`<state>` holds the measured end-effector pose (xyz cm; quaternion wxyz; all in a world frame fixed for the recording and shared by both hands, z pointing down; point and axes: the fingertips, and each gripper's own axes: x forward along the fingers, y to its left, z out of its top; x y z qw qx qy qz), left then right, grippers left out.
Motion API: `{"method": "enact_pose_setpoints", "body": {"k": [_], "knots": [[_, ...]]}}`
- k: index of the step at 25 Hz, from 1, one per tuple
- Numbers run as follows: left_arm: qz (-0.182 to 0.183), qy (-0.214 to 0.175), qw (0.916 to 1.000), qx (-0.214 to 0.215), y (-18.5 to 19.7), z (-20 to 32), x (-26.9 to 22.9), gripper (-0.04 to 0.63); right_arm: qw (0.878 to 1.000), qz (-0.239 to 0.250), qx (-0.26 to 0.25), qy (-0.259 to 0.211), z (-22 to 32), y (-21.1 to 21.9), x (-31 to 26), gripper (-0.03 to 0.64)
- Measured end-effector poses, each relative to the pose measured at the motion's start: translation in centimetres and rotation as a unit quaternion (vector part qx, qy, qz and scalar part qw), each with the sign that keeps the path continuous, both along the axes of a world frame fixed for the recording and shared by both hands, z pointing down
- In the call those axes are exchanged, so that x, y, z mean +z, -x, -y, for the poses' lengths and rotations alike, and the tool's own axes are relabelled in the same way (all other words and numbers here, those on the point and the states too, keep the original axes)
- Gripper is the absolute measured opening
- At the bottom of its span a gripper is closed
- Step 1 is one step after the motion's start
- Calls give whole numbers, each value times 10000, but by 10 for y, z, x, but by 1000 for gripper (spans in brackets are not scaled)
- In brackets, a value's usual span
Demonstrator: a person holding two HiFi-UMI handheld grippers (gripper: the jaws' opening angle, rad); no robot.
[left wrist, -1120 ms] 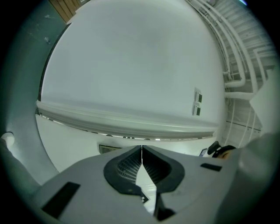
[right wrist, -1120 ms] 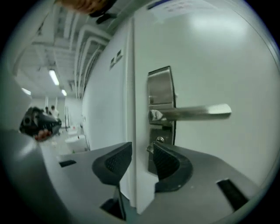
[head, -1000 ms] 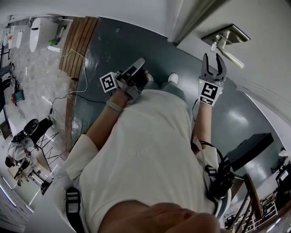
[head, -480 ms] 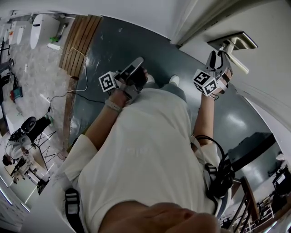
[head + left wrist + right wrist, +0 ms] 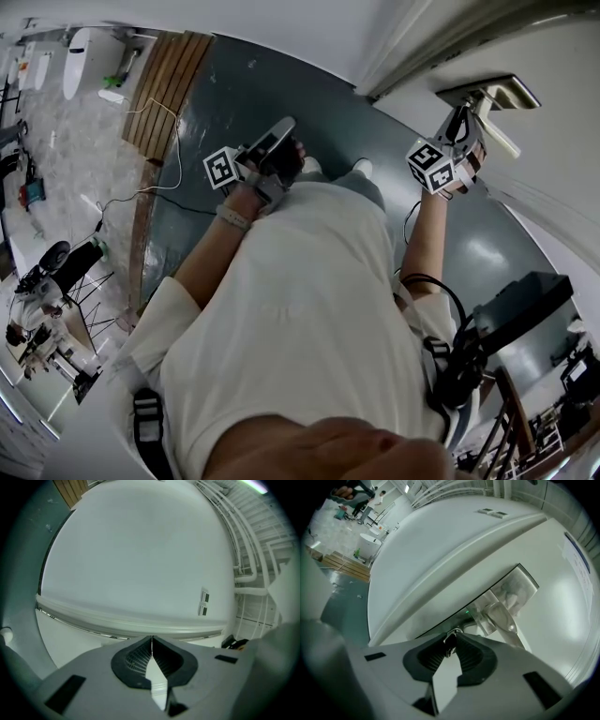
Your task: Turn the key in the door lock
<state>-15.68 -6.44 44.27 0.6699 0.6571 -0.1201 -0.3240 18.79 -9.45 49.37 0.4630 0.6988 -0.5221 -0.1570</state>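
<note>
Two units: right hand-held gripper [image 5: 457, 129], jaws just closed, clamps the key [image 5: 451, 641] in the door [image 5: 562, 620] under the handle [image 5: 504, 618], ready for turning; left hand-held gripper [image 5: 151, 643], jaws together, empty, hangs clear.

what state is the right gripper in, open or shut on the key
Shut on the key: the right gripper has just been closing its jaws, and their tips pinch the metal key at the lock.

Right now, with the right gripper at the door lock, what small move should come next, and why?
Probably roll the right gripper to turn the key: its jaws have just been closing and now pinch the key's head by the door handle.
</note>
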Motion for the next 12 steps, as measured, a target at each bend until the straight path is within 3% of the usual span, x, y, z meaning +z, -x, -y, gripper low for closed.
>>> {"method": "enact_pose_setpoints", "body": {"k": [4,12], "knots": [[-30,41,10000,-34,9,2,3,9,9998,123,98,-142,1,2,-1,72],[-53,93,9999,-55,13,3,7,9,9915,1146,341,-520,1,-4,-3,72]]}}
